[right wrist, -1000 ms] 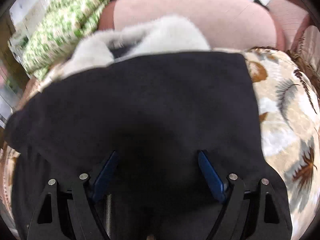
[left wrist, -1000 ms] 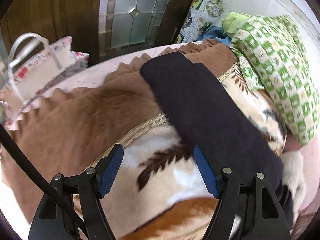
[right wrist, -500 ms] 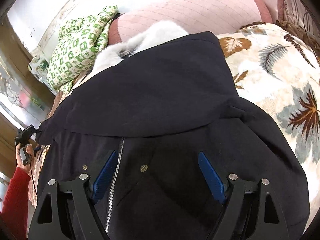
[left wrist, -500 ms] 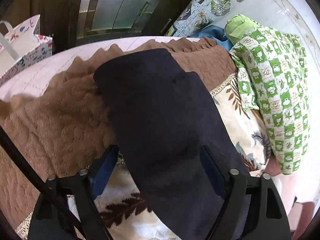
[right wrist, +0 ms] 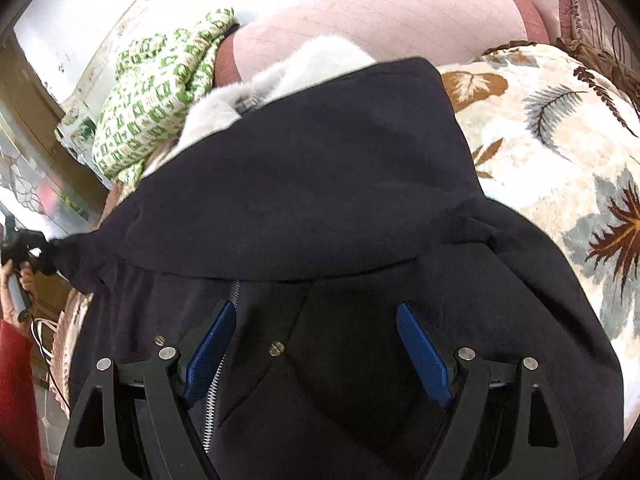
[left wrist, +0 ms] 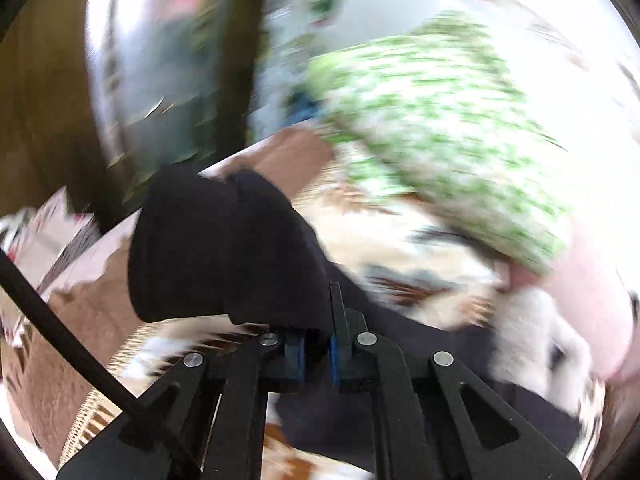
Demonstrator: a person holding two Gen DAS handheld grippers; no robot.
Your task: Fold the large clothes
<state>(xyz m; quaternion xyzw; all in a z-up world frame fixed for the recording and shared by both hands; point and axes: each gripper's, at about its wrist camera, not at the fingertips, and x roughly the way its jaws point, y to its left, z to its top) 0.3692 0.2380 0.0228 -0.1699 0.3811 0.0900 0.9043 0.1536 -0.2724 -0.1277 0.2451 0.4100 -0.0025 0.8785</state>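
A large dark navy jacket (right wrist: 320, 200) with a zipper (right wrist: 218, 376) and white fur collar (right wrist: 280, 76) lies on a leaf-patterned blanket (right wrist: 552, 120). A sleeve is folded across its front. My left gripper (left wrist: 317, 354) is shut on the sleeve's cuff end (left wrist: 224, 240) and holds it lifted; that view is blurred by motion. It also shows at the left edge of the right wrist view (right wrist: 24, 248), held by a hand. My right gripper (right wrist: 316, 356) is open, fingers spread just above the jacket's front.
A green-and-white patterned cushion (right wrist: 156, 84) and a pink quilted cushion (right wrist: 380, 16) lie beyond the jacket. A brown blanket (left wrist: 80, 320) covers the bed on the left, with a glass-panelled wooden door (left wrist: 160, 60) behind.
My left gripper has closed on the sleeve's cuff and is lifting it with a fast swing. My right gripper has stayed open over the jacket's front.
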